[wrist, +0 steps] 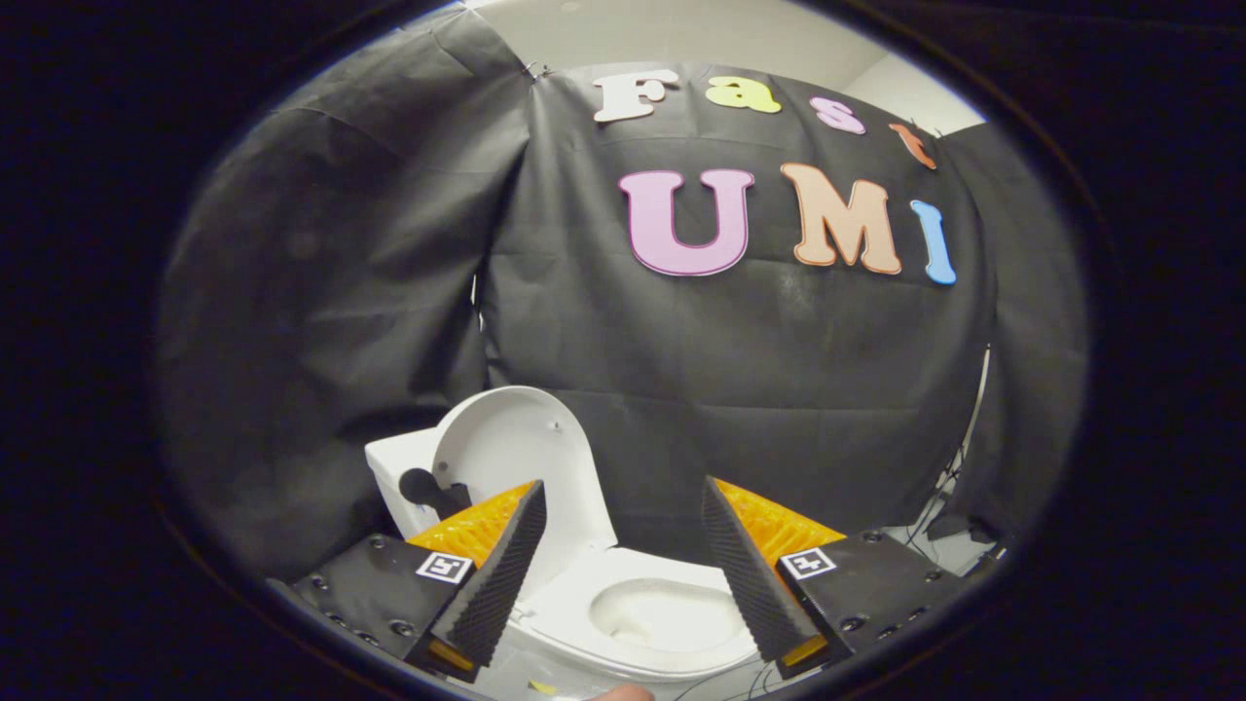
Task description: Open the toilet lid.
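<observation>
Between the fingers, gripper view: a white toilet (623, 623) sits just ahead and below, its bowl (667, 613) open to sight.
Gripper (623, 497): its two fingers stand wide apart, holding nothing and touching nothing; no part of the toilet is pressed between them.
Toilet lid (521, 458): raised and upright, leaning back toward the tank, its pale inner face turned to the camera; it rises just beyond the left finger (501, 574), which partly hides its lower edge.
Seat (574, 604): down, ringing the bowl, lying between the two fingers.
Tank (394, 477): white, behind the lid on the left, with a dark round knob (419, 484) beside it.
Right finger (745, 574): overlaps the bowl's right rim in the picture.
Wall (759, 389): black cloth hanging behind the toilet.
Cables (934, 506): dark, trailing low at the right of the cloth.
</observation>
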Demonstrator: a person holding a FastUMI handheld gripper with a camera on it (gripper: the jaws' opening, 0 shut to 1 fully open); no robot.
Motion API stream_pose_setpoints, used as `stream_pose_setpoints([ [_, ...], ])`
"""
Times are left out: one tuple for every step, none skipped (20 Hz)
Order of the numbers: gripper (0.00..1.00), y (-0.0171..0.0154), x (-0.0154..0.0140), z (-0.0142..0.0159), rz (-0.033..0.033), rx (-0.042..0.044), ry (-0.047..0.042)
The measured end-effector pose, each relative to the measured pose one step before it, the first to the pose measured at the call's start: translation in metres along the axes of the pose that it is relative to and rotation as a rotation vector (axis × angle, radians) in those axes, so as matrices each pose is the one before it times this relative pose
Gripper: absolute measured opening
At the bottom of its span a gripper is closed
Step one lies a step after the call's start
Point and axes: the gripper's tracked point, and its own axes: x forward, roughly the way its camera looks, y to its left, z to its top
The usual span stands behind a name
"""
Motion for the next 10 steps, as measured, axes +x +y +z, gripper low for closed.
stream_pose_setpoints([
  [0.99, -0.00598, -0.00051, -0.00247, 0.00014, 0.00939, 0.00207],
  [0.99, -0.00622, -0.00116, -0.00144, -0.00257, 0.00445, -0.002],
  [0.99, -0.00731, -0.00145, -0.00124, -0.00462, 0.00285, -0.00203],
  [0.99, -0.00744, -0.00182, -0.00192, -0.00824, 0.00312, 0.00071],
  [0.99, -0.0073, -0.00164, -0.00266, -0.00647, 0.00432, -0.00032],
  [0.99, -0.00752, -0.00225, -0.00035, -0.00883, 0.00796, -0.00282],
  [0.99, -0.00649, -0.00146, -0.00085, -0.0047, 0.00768, -0.00347],
  [0.99, -0.00457, -0.00159, -0.00114, -0.00373, 0.00294, -0.00129],
  [0.99, -0.00587, -0.00222, -0.00247, -0.00458, -0.00135, 0.00001],
  [0.99, -0.00532, -0.00175, -0.00131, -0.00236, -0.0012, 0.00027],
])
